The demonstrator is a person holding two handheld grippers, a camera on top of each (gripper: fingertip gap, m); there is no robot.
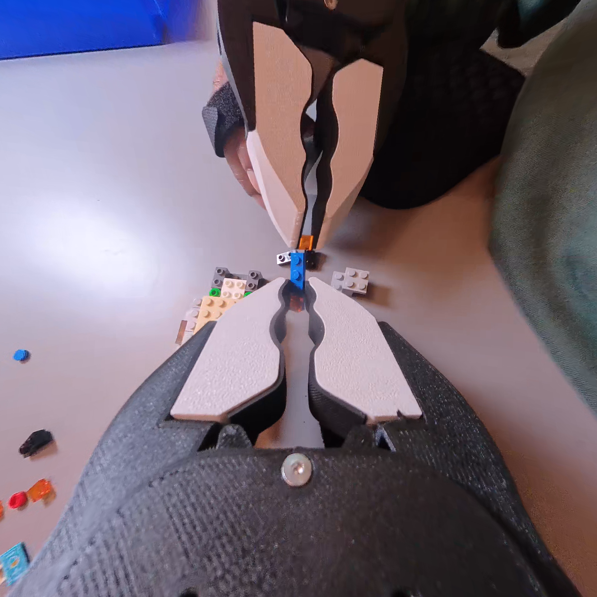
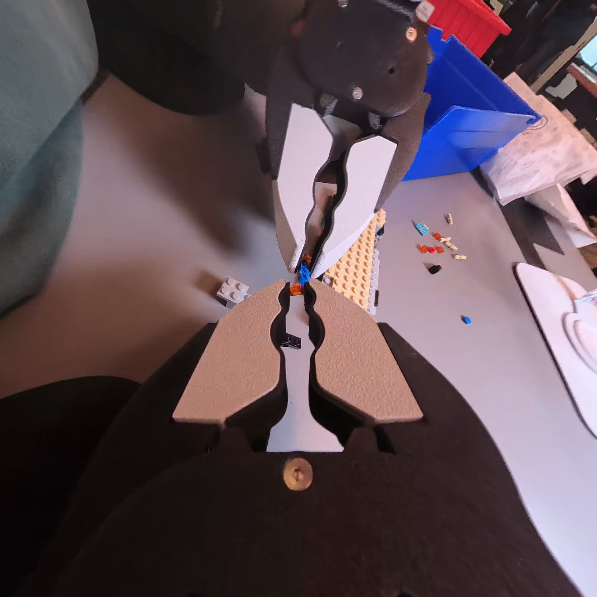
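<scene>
In the left wrist view my left gripper (image 1: pixel 296 286) is shut on a narrow blue plate (image 1: pixel 297 271) that sticks out forward past the fingertips. A dark translucent orange piece (image 1: pixel 296 303) sits on its near end between the fingers. My right gripper (image 1: pixel 307 246) comes in from above, tip to tip with the left. It is shut on a small translucent orange piece (image 1: pixel 306 242), held just off the blue plate's far end. The right wrist view shows the same: my right gripper (image 2: pixel 296 285) pinches the orange piece (image 2: pixel 296 289), which meets the blue plate (image 2: pixel 303 274) held by my left gripper (image 2: pixel 303 268).
A grey brick cluster (image 1: pixel 352 281) and a tan plate build (image 2: pixel 355 271) lie on the grey table (image 1: pixel 97 193) beside the grippers. A small black piece (image 2: pixel 290 342) lies below them. Loose small pieces (image 2: pixel 433 248), a blue bin (image 2: pixel 468 122) and a white tray (image 2: pixel 549 323) lie to one side.
</scene>
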